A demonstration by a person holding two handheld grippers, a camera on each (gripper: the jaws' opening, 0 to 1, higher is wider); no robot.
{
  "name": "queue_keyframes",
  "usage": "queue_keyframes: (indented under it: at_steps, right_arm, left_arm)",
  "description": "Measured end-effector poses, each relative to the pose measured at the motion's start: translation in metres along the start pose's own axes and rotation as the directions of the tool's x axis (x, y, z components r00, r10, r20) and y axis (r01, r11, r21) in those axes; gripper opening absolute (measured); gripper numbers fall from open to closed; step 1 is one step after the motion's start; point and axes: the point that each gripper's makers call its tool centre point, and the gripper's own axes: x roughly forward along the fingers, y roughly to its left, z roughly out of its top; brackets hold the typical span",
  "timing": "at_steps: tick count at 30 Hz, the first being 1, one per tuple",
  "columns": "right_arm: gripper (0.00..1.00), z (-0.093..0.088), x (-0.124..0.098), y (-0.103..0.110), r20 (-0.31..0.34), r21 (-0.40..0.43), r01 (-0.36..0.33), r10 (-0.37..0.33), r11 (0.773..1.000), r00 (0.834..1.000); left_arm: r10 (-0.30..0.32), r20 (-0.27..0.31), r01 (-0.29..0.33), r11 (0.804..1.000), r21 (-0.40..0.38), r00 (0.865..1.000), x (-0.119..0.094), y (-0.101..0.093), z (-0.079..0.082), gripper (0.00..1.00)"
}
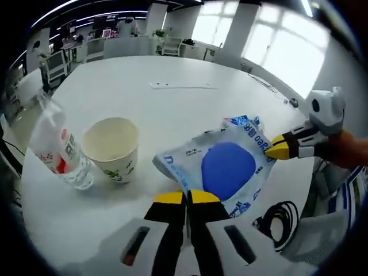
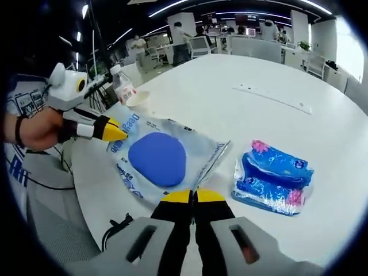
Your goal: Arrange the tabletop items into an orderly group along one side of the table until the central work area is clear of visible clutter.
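Observation:
A flat clear plastic bag (image 1: 230,167) with a big blue disc printed on it lies on the white table (image 1: 144,86). My left gripper (image 1: 187,197) is shut on its near edge. My right gripper (image 1: 280,148) comes in from the right, shut on the bag's far corner. In the right gripper view the same bag (image 2: 158,158) is pinched by my right gripper (image 2: 192,196) at one edge and by my left gripper (image 2: 117,131) at the opposite corner. A paper cup (image 1: 112,148) and a water bottle (image 1: 57,146) stand left of the bag.
A blue tissue pack (image 2: 275,177) lies on the table (image 2: 230,75) right of the bag. The cup (image 2: 138,100) and bottle (image 2: 122,83) stand near the table's edge. A black cable (image 1: 279,217) hangs off the rim. A white strip (image 1: 184,86) lies farther away. Desks and people stand beyond.

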Motion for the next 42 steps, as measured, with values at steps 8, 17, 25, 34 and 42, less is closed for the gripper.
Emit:
queue_keyframes:
  at_steps: [8, 17, 25, 34, 42]
  right_arm:
    - [0.0, -0.001, 0.021, -0.01, -0.015, 0.006, -0.017, 0.017, 1.0, 1.0]
    - [0.0, -0.011, 0.033, -0.019, -0.035, 0.038, -0.002, 0.004, 0.999, 0.999]
    - [0.03, -0.021, 0.033, -0.023, -0.041, 0.062, 0.017, -0.015, 0.998, 0.999]
    - [0.1, -0.029, 0.029, -0.024, -0.064, 0.068, 0.02, -0.016, 0.997, 0.998]
    - [0.11, -0.033, 0.017, -0.023, -0.027, 0.138, 0.024, -0.02, 0.99, 0.999]
  left_arm:
    - [0.03, -0.029, -0.031, 1.0, -0.007, 0.999, 0.017, 0.013, -0.001, 0.0]
    - [0.025, -0.062, -0.026, 1.0, -0.014, 0.998, 0.033, 0.017, -0.007, 0.0]
    - [-0.009, -0.054, 0.004, 0.996, -0.092, 0.999, 0.038, 0.02, -0.011, 0.02]
    - [-0.047, -0.05, 0.041, 0.992, -0.123, 0.998, 0.027, 0.024, -0.02, 0.13]
    - [-0.065, -0.031, 0.06, 0.986, -0.158, 0.997, 0.013, 0.025, -0.029, 0.14]
